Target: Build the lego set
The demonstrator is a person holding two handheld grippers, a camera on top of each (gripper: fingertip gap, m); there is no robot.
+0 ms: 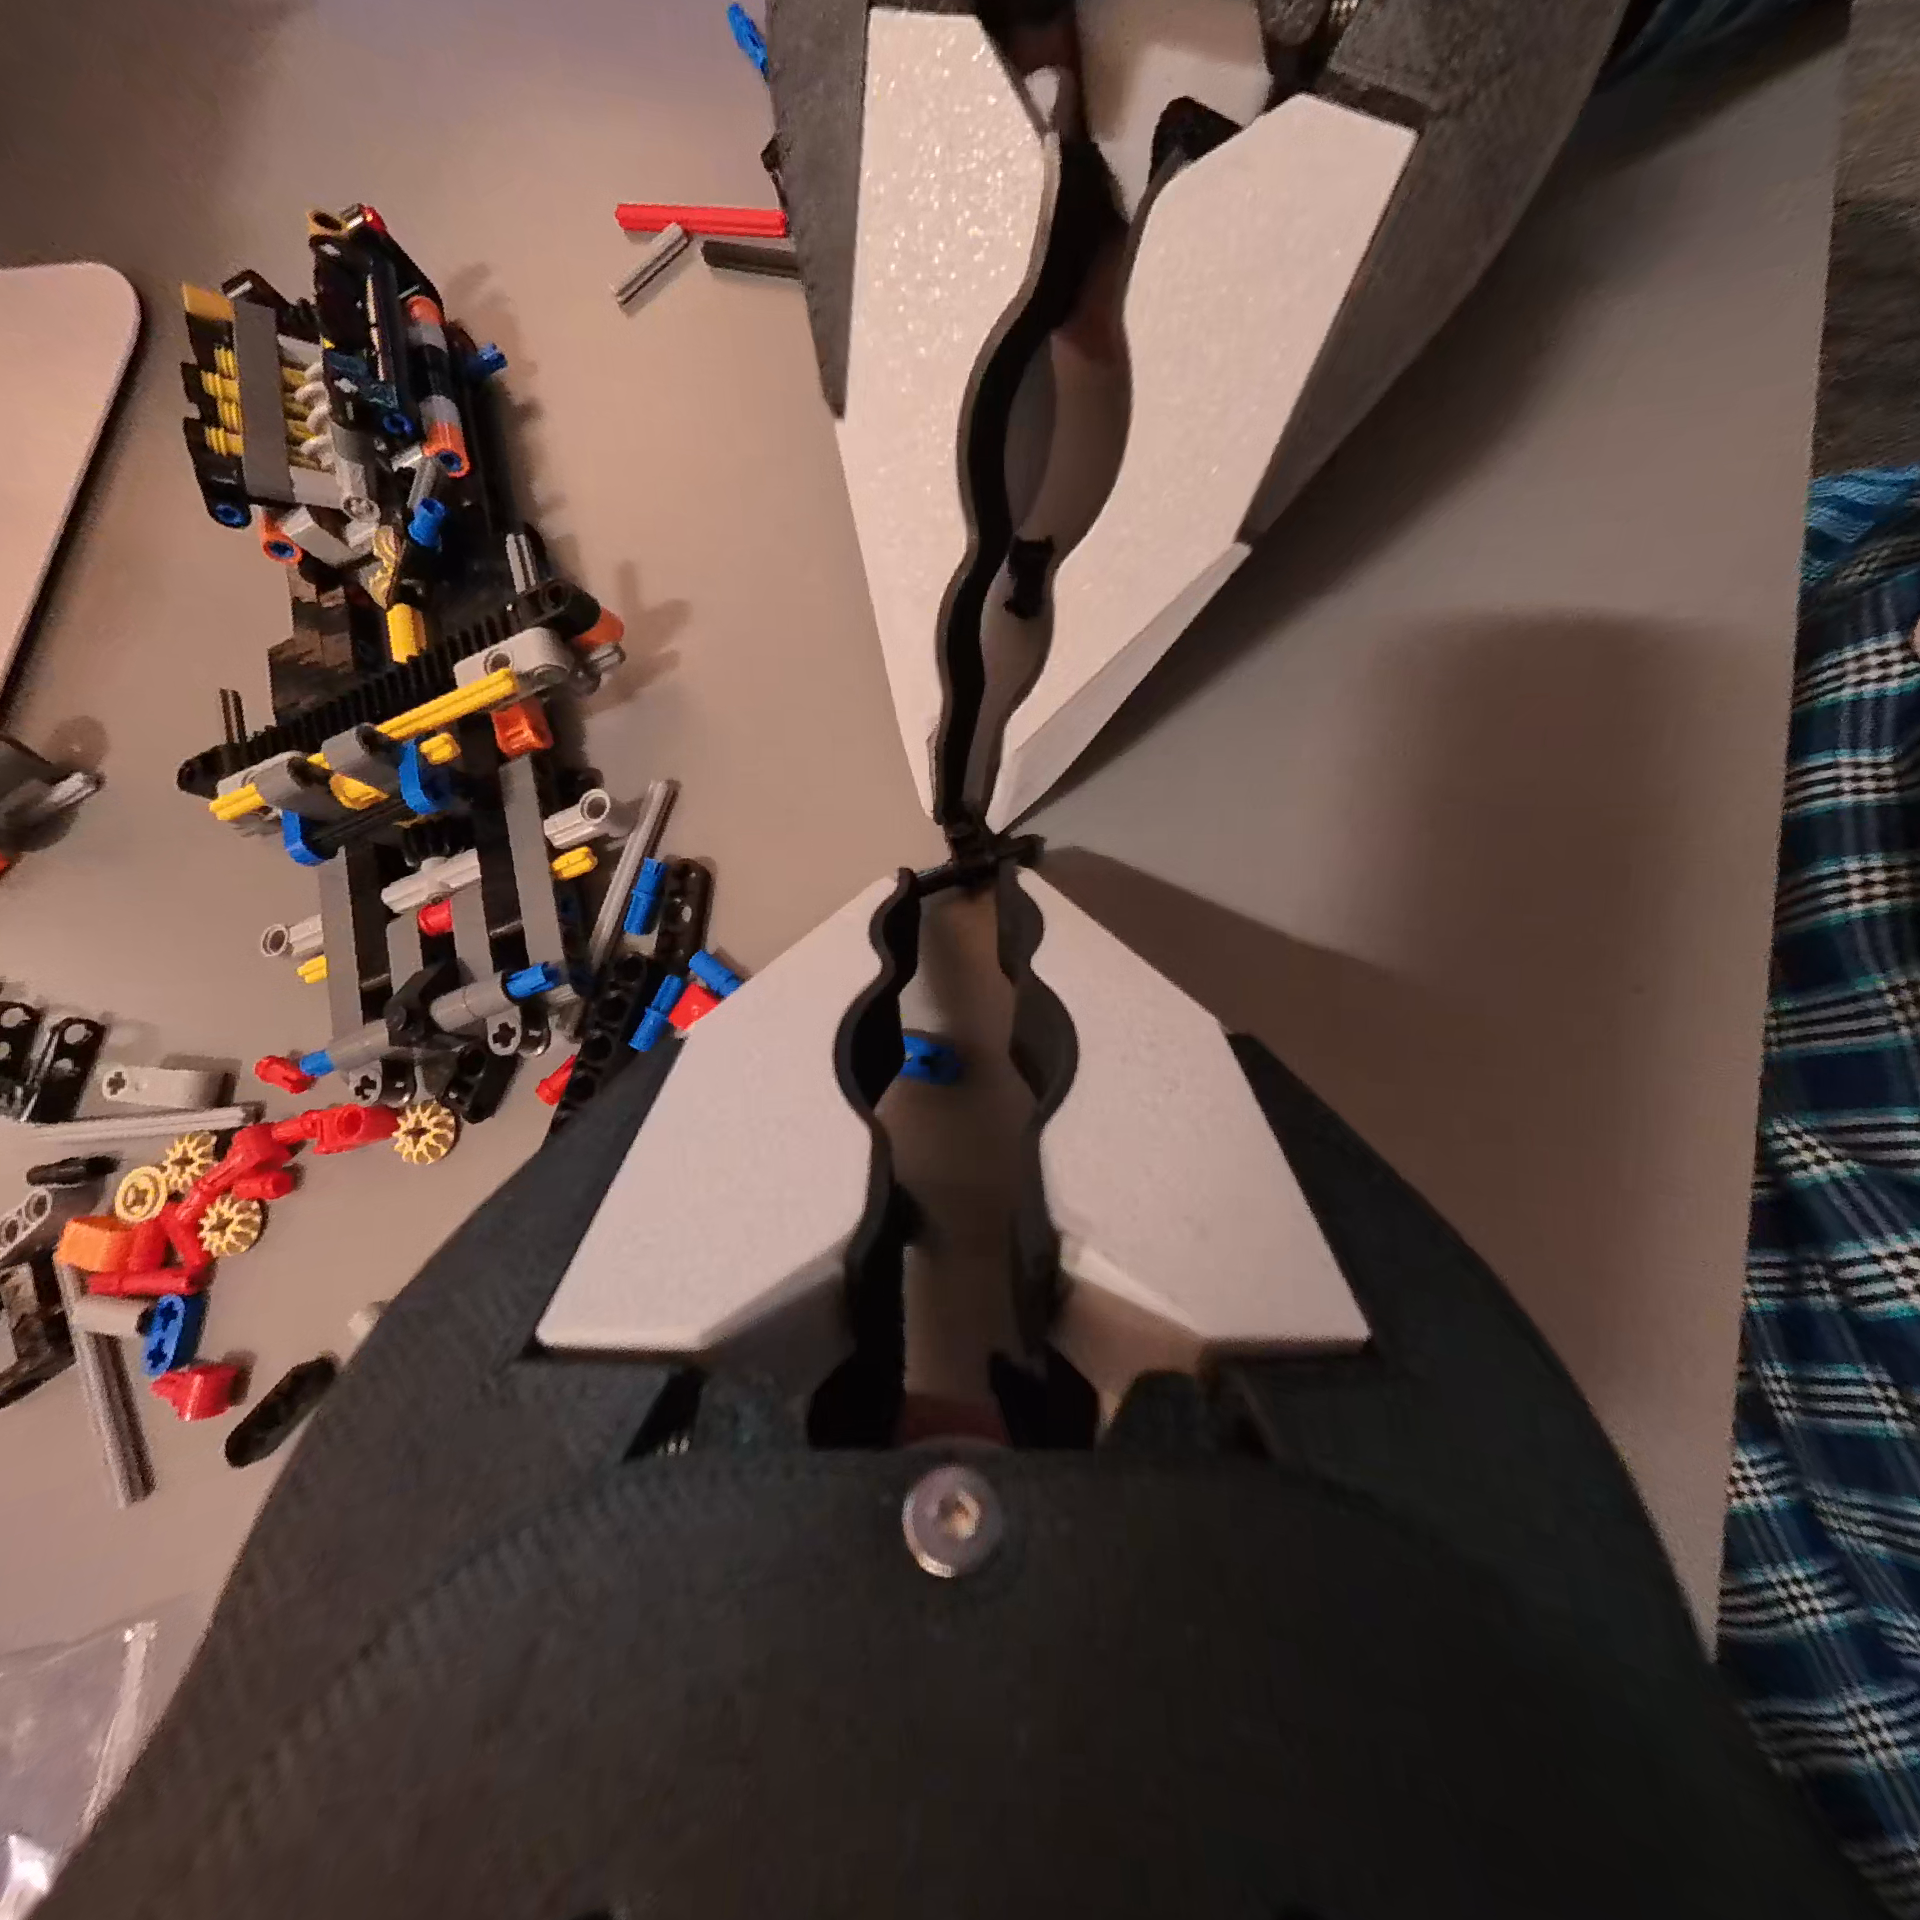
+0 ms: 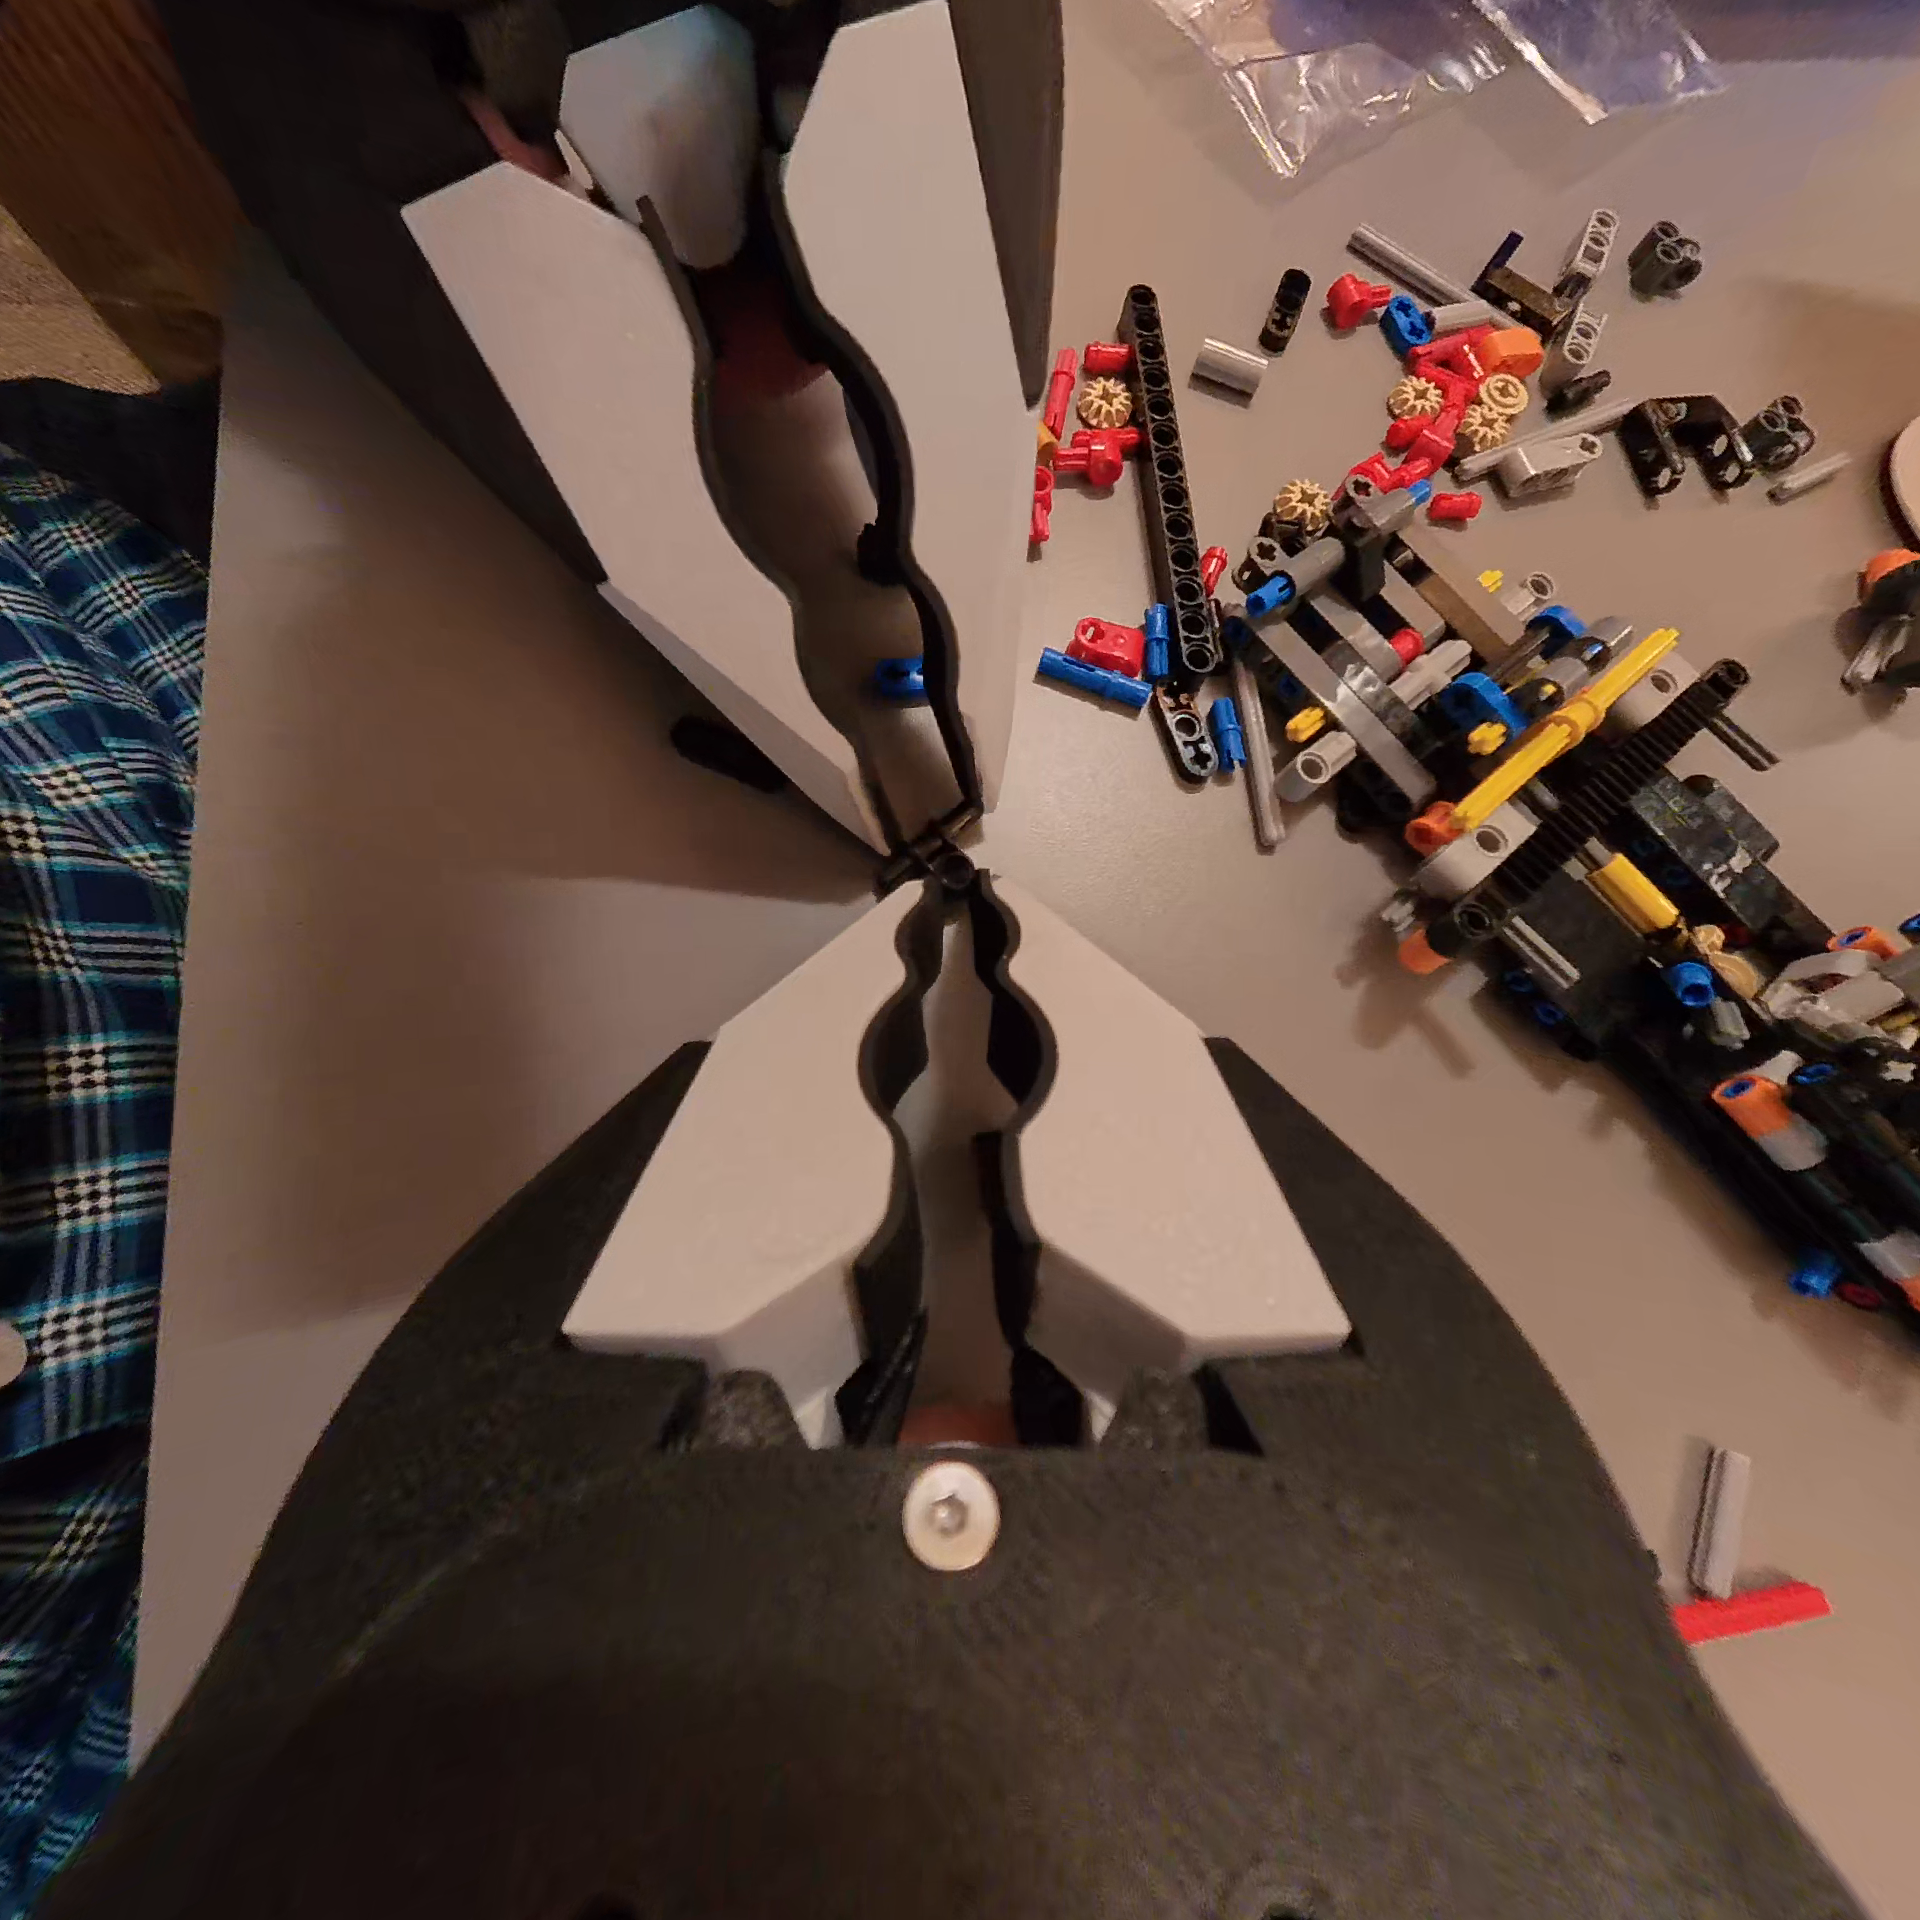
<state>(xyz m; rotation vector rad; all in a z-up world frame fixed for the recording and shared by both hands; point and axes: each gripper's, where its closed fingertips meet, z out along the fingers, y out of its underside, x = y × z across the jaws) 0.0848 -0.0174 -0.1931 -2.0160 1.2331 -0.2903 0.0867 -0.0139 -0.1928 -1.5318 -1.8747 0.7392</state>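
Note:
My left gripper [image 1: 956, 891] and my right gripper [image 2: 951, 902] meet tip to tip above the tan table. Both are shut on a small black pin piece [image 1: 977, 857], which also shows in the right wrist view [image 2: 930, 844]. The right gripper [image 1: 971, 819] comes in from the top of the left wrist view. The left gripper [image 2: 932, 814] comes in from the top of the right wrist view. The half-built black, grey and yellow model [image 1: 416, 675] lies on the table to the side [image 2: 1558, 790].
Loose red, blue, tan and grey parts [image 1: 187, 1195] lie beside the model [image 2: 1455, 395], with a long black beam [image 2: 1169, 499]. A red axle [image 1: 701, 218] lies apart. A clear bag [image 2: 1403, 62] is at the back. A person's plaid cloth [image 1: 1849, 1039] is past the table edge. My left and right fingertips are right by each other. The model [image 2: 1455, 395] sits 15 centimetres or so from the ends of my left fingers. It turns up in the left wrist view [image 1: 192, 1207] as well.

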